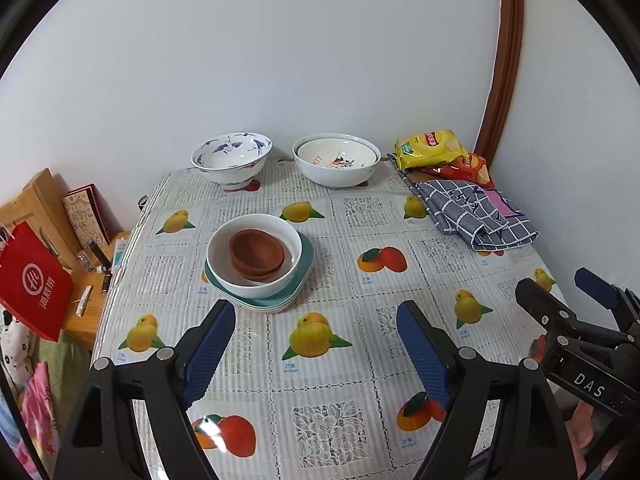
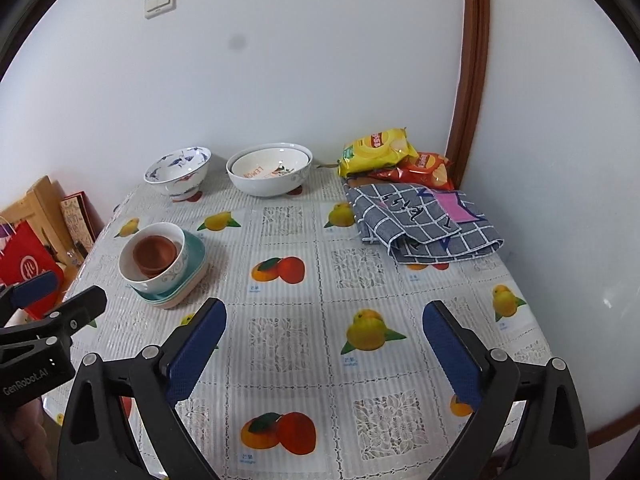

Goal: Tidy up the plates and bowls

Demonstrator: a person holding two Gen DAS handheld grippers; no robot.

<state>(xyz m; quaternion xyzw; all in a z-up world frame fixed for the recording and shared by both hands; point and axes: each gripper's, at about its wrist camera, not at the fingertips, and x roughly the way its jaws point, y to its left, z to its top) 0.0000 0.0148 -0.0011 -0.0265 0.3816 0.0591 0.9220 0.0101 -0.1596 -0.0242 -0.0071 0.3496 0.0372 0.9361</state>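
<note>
A white bowl [image 1: 256,276] [image 2: 168,276] holding brown clay bowls [image 1: 258,254] [image 2: 156,256] sits on stacked teal and cream plates [image 1: 306,258] [image 2: 196,254] at the table's left middle. At the back stand a blue-patterned bowl [image 1: 232,160] [image 2: 178,174] and a large white bowl [image 1: 336,176] [image 2: 270,182] with a lemon-print bowl [image 1: 340,154] [image 2: 272,164] nested inside. My left gripper [image 1: 316,320] [image 2: 56,296] is open and empty, just in front of the stack. My right gripper [image 2: 324,316] [image 1: 564,288] is open and empty over the table's front middle.
A folded grey checked cloth [image 1: 476,212] [image 2: 420,220] and snack bags [image 1: 432,150] [image 2: 380,148] lie at the back right. A red paper bag [image 1: 34,280] [image 2: 24,260] and a wooden stand [image 1: 36,200] sit off the table's left edge. A wall is behind.
</note>
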